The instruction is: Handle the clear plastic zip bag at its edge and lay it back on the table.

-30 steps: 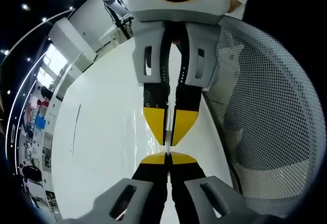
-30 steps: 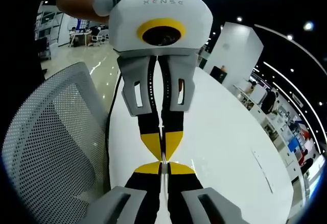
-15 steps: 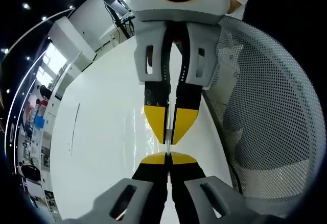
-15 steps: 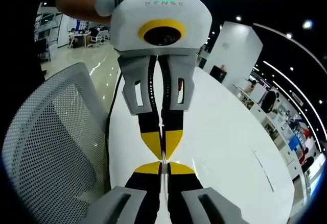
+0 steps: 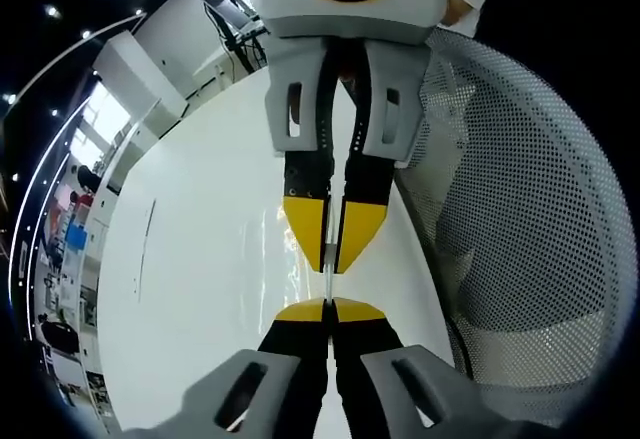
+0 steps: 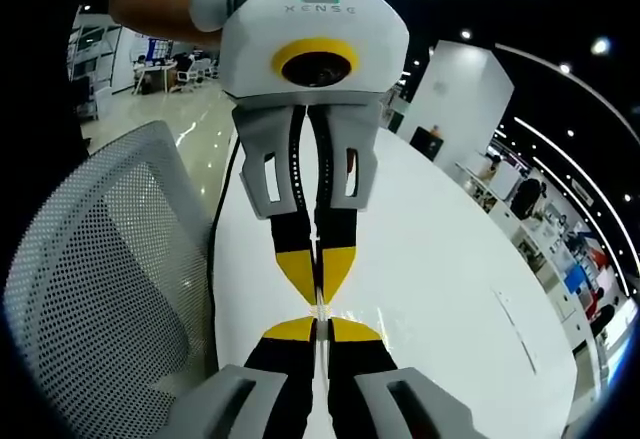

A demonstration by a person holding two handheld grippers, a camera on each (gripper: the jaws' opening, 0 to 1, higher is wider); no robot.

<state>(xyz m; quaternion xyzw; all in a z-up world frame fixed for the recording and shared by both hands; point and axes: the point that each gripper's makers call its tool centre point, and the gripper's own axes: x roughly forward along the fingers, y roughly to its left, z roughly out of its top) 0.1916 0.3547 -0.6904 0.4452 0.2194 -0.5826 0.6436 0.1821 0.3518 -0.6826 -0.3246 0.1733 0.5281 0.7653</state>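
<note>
Clear thin zip bag edge, taut

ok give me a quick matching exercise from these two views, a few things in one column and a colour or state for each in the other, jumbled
Things:
1. left gripper
2. clear plastic zip bag
3. mesh chair
4. table

States or colours:
a. glossy white, under both grippers
b. thin see-through edge stretched between the two grippers' yellow tips
c. grey, full of small holes, beside the table
d. jaws shut, facing the right gripper tip to tip

Pairs: 1-d, 2-b, 3-c, 4-a
</note>
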